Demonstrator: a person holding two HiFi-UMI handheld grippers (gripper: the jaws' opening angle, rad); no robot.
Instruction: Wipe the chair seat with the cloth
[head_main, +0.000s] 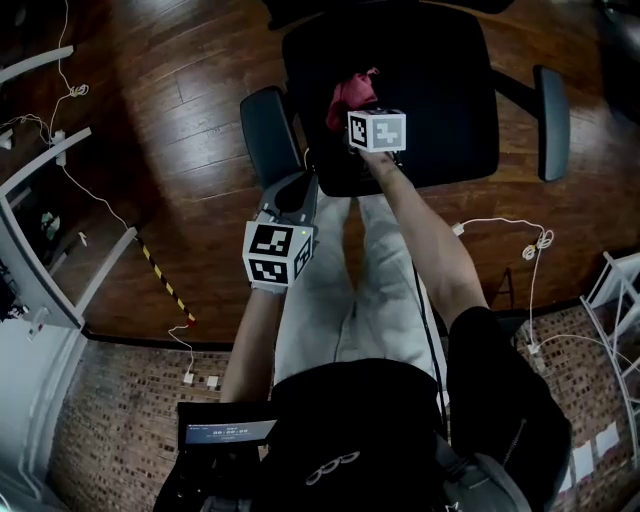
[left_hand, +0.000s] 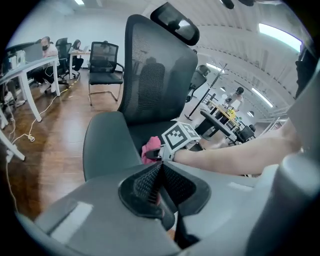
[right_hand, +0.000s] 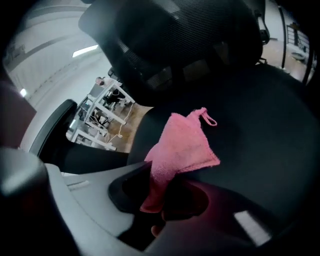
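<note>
The right gripper (right_hand: 160, 192) has its fingers grasping the cloth (right_hand: 182, 145) at the chair seat (right_hand: 260, 130). The left gripper (left_hand: 157, 182) has its fingers clenched and empty. The wiping step appears to be in hand, and the next move calls for pressed sweeps.

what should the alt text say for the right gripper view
The right gripper has its jaws shut on a pink cloth, whose free end spreads over the black chair seat just ahead. Behind the seat rises the dark mesh backrest, and an armrest shows at the left.
</note>
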